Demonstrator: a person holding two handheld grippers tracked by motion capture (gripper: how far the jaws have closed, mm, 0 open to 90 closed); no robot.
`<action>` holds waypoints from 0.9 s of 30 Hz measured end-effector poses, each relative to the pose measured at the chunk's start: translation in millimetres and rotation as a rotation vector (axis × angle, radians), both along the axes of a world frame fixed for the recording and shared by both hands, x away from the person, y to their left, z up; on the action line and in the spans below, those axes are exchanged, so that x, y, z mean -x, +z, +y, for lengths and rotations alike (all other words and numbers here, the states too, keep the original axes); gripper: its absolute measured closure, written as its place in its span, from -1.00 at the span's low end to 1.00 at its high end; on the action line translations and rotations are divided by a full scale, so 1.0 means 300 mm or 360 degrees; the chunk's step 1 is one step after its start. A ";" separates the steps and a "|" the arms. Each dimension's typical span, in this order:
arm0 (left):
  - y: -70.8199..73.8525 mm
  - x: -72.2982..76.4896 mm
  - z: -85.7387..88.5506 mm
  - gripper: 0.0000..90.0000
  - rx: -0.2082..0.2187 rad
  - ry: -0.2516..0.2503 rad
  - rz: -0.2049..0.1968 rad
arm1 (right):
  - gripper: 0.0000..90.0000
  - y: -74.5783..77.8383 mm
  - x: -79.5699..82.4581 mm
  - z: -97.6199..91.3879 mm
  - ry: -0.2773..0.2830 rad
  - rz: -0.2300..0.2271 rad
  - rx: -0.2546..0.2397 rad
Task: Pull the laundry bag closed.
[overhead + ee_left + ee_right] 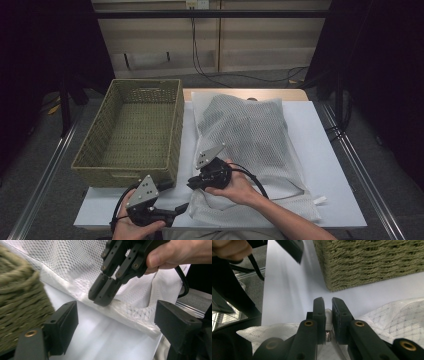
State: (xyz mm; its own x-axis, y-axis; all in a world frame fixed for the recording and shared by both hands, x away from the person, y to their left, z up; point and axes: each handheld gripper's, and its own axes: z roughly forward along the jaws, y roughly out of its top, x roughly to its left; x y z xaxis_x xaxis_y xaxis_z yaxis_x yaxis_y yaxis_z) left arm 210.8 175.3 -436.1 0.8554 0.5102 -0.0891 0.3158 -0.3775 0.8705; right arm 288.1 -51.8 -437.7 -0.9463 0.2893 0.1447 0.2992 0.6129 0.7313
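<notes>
The white mesh laundry bag (250,145) lies flat on the white table (330,165), its long side running away from the person, with darker fabric showing through the netting. At its near left corner sits a small white zipper pull (328,315), and the right gripper (192,184) has its two black jaws pressed together on that pull; the right gripper view looks down the jaws and shows the white tab and a bit of metal pinched in the narrow gap between them. In the left gripper view the same closed jaws meet the bag's hemmed edge, with the person's right hand (235,187) wrapped around the gripper body just behind them. The left gripper (115,322) hovers just beside and toward the person from the right one, its jaws spread wide with nothing between them but bare table and the bag's edge beyond, touching neither. The left hand (131,227) holds it at the table's near edge. Left of both grippers, close to the left gripper's jaw, stands the woven green basket (100,155), its near corner just beside the bag's corner.
</notes>
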 end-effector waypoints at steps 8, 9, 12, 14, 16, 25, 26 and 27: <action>-0.022 -0.040 -0.042 -0.27 -0.0077 -0.0028 0.0078 | 0.82 0.043 0.015 -0.025 -0.0020 -0.0035 -0.0045; -0.025 -0.046 -0.045 -0.23 -0.0075 -0.0026 0.0087 | 0.82 0.047 0.014 -0.029 -0.0022 -0.0054 -0.0050; -0.031 -0.063 -0.059 -0.18 -0.0072 -0.0048 0.0119 | 0.82 0.060 0.018 -0.039 -0.0024 -0.0051 -0.0076; -0.033 -0.070 -0.074 -0.14 -0.0067 -0.0078 0.0144 | 0.82 0.064 0.019 -0.044 -0.0029 -0.0064 -0.0074; -0.035 -0.070 -0.091 -0.18 -0.0058 -0.0076 0.0166 | 0.82 0.070 0.022 -0.051 -0.0044 -0.0044 -0.0100; -0.035 -0.096 -0.145 0.01 -0.0067 -0.0113 0.0205 | 0.83 0.082 0.027 -0.065 -0.0051 -0.0058 -0.0121; -0.037 -0.102 -0.149 0.07 -0.0065 -0.0093 0.0217 | 0.83 0.083 0.028 -0.066 -0.0053 -0.0067 -0.0123; -0.041 -0.114 -0.151 0.17 -0.0069 -0.0116 0.0229 | 0.83 0.086 0.030 -0.068 -0.0058 -0.0061 -0.0128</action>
